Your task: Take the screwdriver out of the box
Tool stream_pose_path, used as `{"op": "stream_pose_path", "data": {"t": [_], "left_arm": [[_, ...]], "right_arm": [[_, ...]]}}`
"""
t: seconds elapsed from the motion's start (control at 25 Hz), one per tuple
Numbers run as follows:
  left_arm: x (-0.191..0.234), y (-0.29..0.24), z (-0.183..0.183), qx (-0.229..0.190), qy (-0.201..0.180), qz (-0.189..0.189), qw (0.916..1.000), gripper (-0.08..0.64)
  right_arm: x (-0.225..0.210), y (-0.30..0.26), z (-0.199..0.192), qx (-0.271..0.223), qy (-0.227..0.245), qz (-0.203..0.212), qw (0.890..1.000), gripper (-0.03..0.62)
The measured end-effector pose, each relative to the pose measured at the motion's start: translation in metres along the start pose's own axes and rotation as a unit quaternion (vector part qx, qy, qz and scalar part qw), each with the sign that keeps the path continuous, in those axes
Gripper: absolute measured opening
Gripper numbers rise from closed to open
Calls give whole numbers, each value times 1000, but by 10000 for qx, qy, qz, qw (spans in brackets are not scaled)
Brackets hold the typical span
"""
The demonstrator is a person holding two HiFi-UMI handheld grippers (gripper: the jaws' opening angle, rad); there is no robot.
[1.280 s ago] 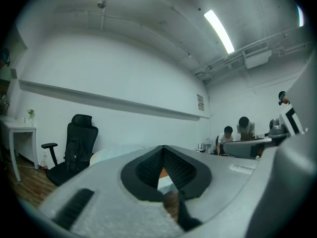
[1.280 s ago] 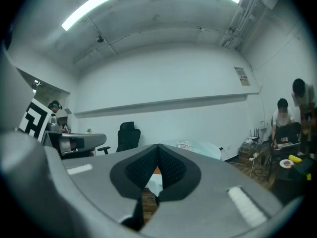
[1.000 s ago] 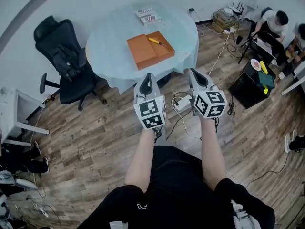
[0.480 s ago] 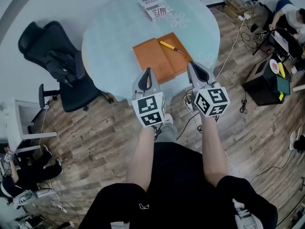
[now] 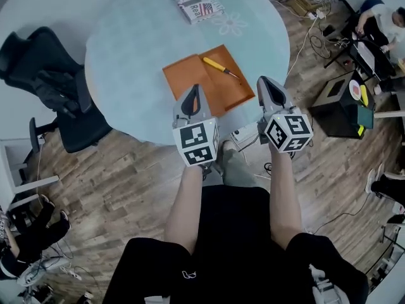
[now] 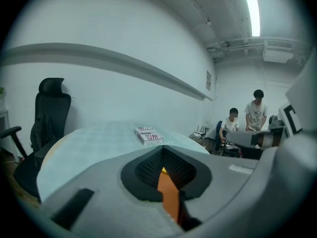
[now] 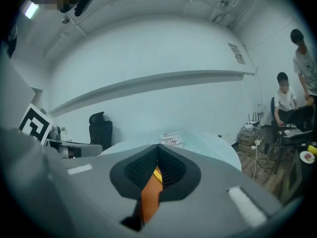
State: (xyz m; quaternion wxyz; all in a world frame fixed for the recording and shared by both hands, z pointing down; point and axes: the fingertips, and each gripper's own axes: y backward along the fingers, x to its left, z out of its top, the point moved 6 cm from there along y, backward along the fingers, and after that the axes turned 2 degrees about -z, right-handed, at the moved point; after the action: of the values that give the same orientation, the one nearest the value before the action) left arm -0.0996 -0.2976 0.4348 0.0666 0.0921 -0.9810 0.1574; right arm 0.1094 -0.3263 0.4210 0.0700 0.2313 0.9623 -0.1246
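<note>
yellow screwdriver (image 5: 220, 68) lies diagonally in the open orange box (image 5: 223, 94).

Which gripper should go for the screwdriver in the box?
Right, probably. The screwdriver lies in the right half of the box, shaft toward the right gripper; the left gripper fronts the left half. Both are shut, so open first.

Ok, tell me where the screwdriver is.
In the head view, the screwdriver lies in the right half of the orange box on the round table.
</note>
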Motion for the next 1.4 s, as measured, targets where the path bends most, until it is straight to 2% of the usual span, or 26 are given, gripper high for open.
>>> {"op": "stream_pose_path", "data": {"t": [0.16,0.36,0.48,0.64,0.88,1.24,1.4], "left_arm": [[17,-10,5,46,155,285,9995,2],[32,-17,1,65,407,622,9972,2],[36,-20,-7,113,521,702,9961,2],[45,-23,-11,148,653,808,9945,2],[58,-20,-16,167,763,1008,9918,2],[84,-7,-18,113,925,1326,9868,2],[97,0,-20,103,1005,1482,9838,2]], "right_arm": [[7,-34,3,256,164,408,9987,8],[13,-72,-7,832,692,892,9901,9],[14,-93,-23,1351,1061,1111,9788,24],[18,-124,-40,1980,1580,1387,9574,55],[22,-164,-69,2893,2228,1682,9156,98],[25,-211,-114,4158,3305,1705,8300,130],[23,-223,-127,4534,3628,1570,7988,141]]}}
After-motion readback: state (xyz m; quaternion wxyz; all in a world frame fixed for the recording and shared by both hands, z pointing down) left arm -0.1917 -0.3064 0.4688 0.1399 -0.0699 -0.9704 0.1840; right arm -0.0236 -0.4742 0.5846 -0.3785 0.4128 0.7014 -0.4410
